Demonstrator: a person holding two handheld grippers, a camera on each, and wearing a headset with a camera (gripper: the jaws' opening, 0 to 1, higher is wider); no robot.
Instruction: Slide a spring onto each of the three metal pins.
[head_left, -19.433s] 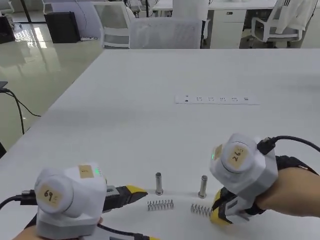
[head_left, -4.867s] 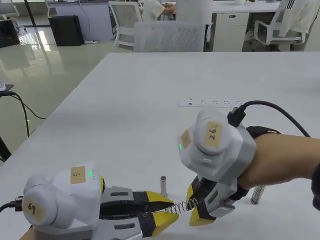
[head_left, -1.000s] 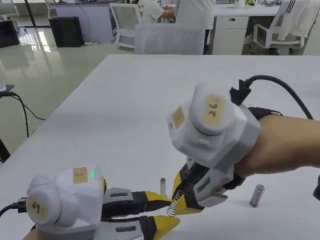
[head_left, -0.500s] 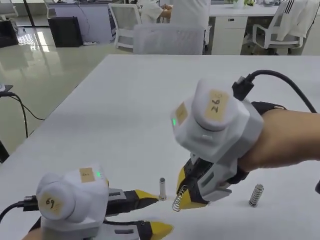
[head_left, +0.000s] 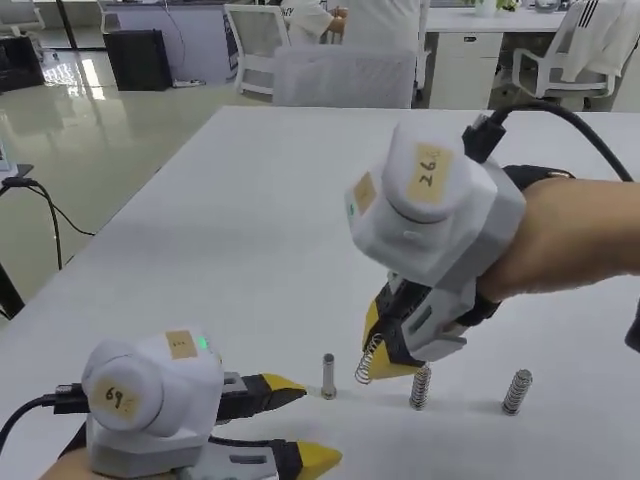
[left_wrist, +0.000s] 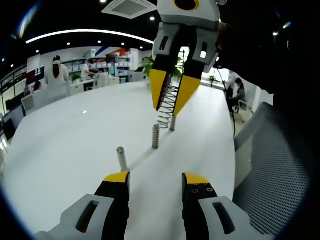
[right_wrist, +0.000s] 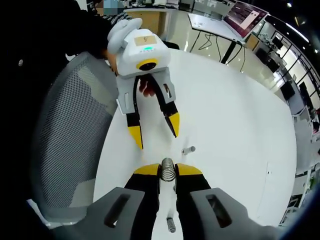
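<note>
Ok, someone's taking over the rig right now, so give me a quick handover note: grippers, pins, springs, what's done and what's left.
Right gripper: shut on a spring, held tilted just above the table, between the bare pin and the nearer sprung pin.
Left gripper: open and holding nothing, low over the table, jaws pointing at the bare pin.
Done: nearer sprung pin and farther sprung pin each stand upright with a spring on.
Left: slide the held spring onto the bare pin.
</note>
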